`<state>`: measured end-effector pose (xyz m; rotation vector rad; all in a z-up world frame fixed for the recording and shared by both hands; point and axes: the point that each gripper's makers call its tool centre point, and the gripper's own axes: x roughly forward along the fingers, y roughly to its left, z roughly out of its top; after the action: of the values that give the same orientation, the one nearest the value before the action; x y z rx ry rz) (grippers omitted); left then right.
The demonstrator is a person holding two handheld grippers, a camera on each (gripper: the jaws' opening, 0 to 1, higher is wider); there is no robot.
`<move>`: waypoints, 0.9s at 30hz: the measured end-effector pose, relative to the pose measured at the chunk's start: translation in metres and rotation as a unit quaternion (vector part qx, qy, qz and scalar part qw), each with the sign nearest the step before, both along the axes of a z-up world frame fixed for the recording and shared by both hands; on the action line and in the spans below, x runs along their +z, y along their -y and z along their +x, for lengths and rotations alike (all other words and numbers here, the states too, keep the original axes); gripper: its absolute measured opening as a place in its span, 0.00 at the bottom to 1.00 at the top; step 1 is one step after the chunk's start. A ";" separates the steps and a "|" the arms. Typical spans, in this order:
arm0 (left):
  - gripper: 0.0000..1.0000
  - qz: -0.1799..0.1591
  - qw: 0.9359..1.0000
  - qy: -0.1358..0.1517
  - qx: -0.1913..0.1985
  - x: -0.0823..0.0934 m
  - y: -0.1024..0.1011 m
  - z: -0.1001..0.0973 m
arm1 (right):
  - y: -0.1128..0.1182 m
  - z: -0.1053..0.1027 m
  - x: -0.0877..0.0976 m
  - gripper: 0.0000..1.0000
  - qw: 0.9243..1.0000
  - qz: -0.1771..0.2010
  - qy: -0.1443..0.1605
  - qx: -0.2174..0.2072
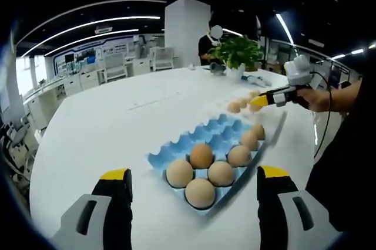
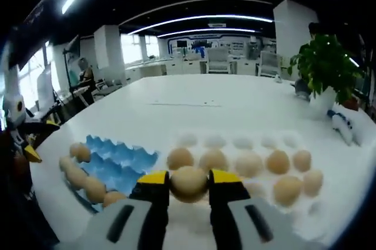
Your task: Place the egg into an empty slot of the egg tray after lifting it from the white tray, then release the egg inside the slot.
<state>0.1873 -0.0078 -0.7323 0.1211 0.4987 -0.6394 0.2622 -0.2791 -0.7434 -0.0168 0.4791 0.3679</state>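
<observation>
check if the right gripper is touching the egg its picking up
Touching. In the right gripper view, the right gripper has both yellow-tipped jaws pressed against the sides of the egg.

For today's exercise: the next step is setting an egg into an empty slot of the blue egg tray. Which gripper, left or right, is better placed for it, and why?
The right gripper. Its jaws are shut on an egg, lifted above the white tray, with the blue egg tray beside it. The left gripper is open and holds nothing, facing the blue tray's filled end.
</observation>
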 end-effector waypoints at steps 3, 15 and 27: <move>0.88 0.000 1.000 0.002 0.003 0.000 -0.001 0.000 | -0.016 0.001 0.003 0.25 1.000 0.013 0.000 0.019; 0.86 0.001 1.000 -0.002 0.004 -0.002 -0.003 -0.003 | -0.065 -0.002 0.000 0.26 0.997 0.038 -0.008 0.069; 0.89 0.002 1.000 -0.005 0.000 -0.003 0.000 -0.003 | -0.118 -0.012 -0.002 0.26 0.989 0.050 -0.015 0.136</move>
<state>0.1839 -0.0075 -0.7349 0.1218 0.5100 -0.6383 0.2499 -0.1609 -0.7456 0.0213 0.4878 0.6605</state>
